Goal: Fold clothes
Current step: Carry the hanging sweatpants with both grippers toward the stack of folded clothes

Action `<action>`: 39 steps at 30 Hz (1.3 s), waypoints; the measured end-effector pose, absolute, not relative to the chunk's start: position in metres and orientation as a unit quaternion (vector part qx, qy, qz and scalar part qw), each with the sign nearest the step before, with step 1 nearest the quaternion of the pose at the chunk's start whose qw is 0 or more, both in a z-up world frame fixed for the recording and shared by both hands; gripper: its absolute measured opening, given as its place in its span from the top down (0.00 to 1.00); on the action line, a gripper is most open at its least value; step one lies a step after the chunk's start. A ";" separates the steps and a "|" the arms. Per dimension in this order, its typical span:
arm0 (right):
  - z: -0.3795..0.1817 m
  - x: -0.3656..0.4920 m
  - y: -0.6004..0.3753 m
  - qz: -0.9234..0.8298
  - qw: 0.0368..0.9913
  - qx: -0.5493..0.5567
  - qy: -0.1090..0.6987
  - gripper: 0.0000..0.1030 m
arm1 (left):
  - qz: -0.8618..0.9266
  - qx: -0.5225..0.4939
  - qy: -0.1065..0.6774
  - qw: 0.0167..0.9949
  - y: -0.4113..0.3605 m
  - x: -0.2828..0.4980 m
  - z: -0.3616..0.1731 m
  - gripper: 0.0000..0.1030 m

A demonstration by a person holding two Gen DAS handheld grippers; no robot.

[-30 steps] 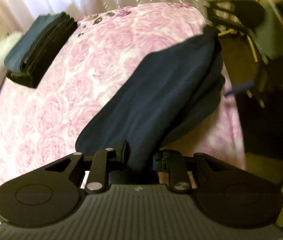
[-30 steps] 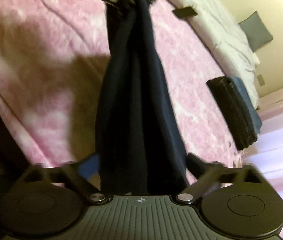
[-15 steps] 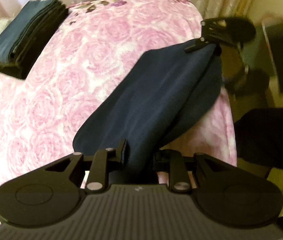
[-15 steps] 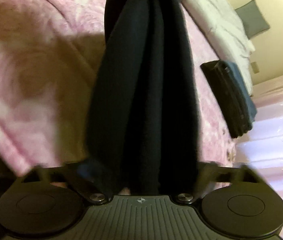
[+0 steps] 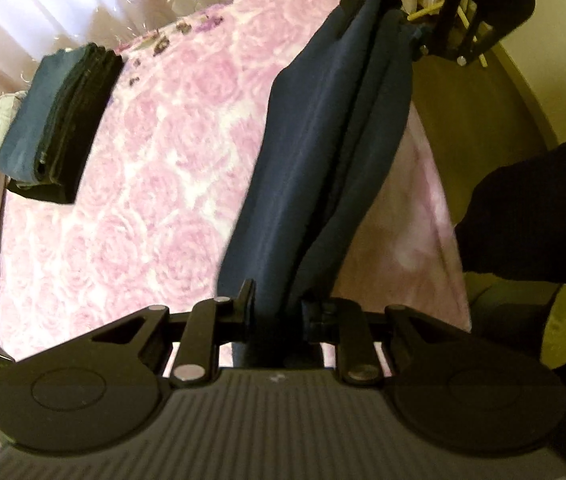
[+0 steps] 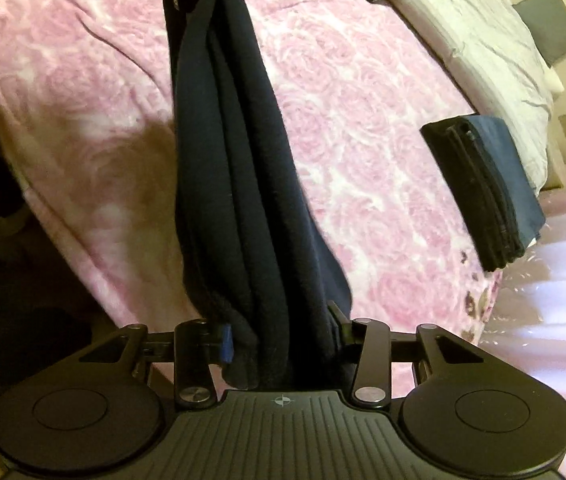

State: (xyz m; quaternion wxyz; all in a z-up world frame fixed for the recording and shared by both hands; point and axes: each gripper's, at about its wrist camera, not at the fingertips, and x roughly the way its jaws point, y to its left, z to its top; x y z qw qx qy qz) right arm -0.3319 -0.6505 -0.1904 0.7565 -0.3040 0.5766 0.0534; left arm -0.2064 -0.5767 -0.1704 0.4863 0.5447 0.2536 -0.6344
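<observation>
Bed (image 5: pixel 131 216) — pink rose-print blanket, fills both views; a white quilt (image 6: pixel 495 48) borders it, at 9 o'clock in the left wrist view and at 1 o'clock in the right.

Navy garment (image 5: pixel 323 152) — the piece being folded; bunched lengthwise, strung between the two grippers above the blanket, running from 6 o'clock toward 12–1 o'clock in the left wrist view.

Stack of folded dark clothes (image 5: pixel 55 124) — on the blanket at 10 o'clock in the left wrist view, at 3 o'clock in the right; well apart from the held garment.

Left gripper (image 5: pixel 277 308) — jaws narrow, clamped on one end of the garment.

Right gripper (image 6: pixel 283 334) — jaws closing, with a thick bundle of the cloth between them; the pads look pressed against it.

Handling note: the step appears to be lifting the garment taut between both ends. Best done with both ends level and the cloth clear of the blanket, so that the layers hang straight before being laid down.

View differences: only the right wrist view shows a grey pillow (image 6: pixel 555 32) at 1 o'clock; only the left shows a sheer curtain (image 5: pixel 43 4) at 11 o'clock and a dark sleeve (image 5: pixel 539 208) at 3 o'clock.
</observation>
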 end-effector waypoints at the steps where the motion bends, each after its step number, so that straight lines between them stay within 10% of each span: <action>1: -0.183 -0.335 -0.656 0.058 0.756 -0.308 0.575 0.60 | -0.633 0.543 0.255 0.489 -0.583 -0.210 -0.164 0.83; 39: -0.086 -0.298 -0.781 0.001 0.745 -0.354 0.566 0.60 | -0.636 0.542 0.154 0.527 -0.708 -0.162 -0.088 0.84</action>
